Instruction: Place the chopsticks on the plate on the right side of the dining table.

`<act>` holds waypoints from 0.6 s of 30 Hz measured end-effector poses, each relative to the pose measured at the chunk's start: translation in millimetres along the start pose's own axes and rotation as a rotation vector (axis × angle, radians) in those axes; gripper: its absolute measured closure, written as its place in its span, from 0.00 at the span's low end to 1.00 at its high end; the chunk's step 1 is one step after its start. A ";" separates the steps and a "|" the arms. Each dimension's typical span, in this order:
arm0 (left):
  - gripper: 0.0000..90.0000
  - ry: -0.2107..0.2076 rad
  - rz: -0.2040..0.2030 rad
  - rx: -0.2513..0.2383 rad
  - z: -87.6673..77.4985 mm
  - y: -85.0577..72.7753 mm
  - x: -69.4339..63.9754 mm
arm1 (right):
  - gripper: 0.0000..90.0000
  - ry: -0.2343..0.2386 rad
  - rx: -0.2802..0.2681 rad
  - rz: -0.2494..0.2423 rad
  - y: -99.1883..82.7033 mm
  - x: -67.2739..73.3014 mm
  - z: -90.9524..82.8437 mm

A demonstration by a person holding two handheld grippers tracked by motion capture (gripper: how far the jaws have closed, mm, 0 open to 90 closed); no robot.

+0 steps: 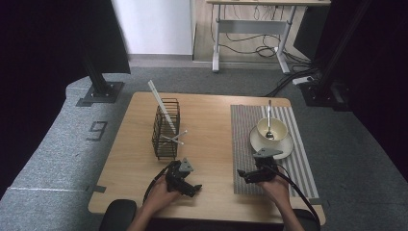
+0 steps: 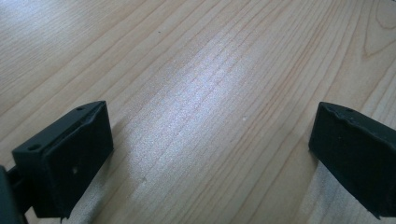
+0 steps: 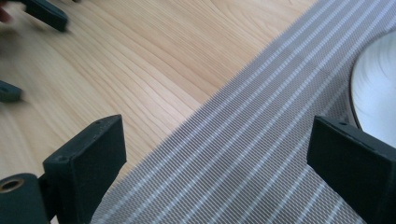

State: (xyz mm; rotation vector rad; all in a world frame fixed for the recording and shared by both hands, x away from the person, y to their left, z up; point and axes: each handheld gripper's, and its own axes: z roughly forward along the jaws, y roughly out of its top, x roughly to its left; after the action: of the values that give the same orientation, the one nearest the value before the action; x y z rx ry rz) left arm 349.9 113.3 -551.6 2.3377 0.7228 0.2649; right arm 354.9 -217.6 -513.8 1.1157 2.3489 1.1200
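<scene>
Fingers [image 2: 70, 158] spread and empty on both grippers hover low over the desk [image 1: 211, 125], where a careless reach could tip the cup [image 1: 272, 129] holding a spoon [image 1: 269, 120] on its saucer [image 1: 284, 147].

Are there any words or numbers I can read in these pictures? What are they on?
"9" – a dark number on the grey floor, left of the table.
Nothing else can be read: no words on the wire basket, cup, saucer, striped mat or either gripper.
</scene>
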 end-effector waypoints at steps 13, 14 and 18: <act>0.00 0.000 0.000 0.001 -0.1 0.0 0.0 | 0.05 0.095 -0.015 -0.017 47.9 12.7 -4.9; 0.00 0.000 0.002 0.002 -0.2 0.1 0.2 | 0.05 0.100 -0.010 -0.025 51.9 14.2 -4.6; 0.00 -0.001 0.000 0.002 -0.1 0.1 0.1 | 0.05 0.133 -0.010 -0.063 67.5 21.4 -3.0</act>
State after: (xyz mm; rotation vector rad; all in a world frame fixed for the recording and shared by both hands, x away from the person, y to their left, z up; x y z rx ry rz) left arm 349.9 113.3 -551.4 2.3395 0.7224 0.2629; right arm 374.3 -176.5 -459.3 0.9840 2.4569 1.2165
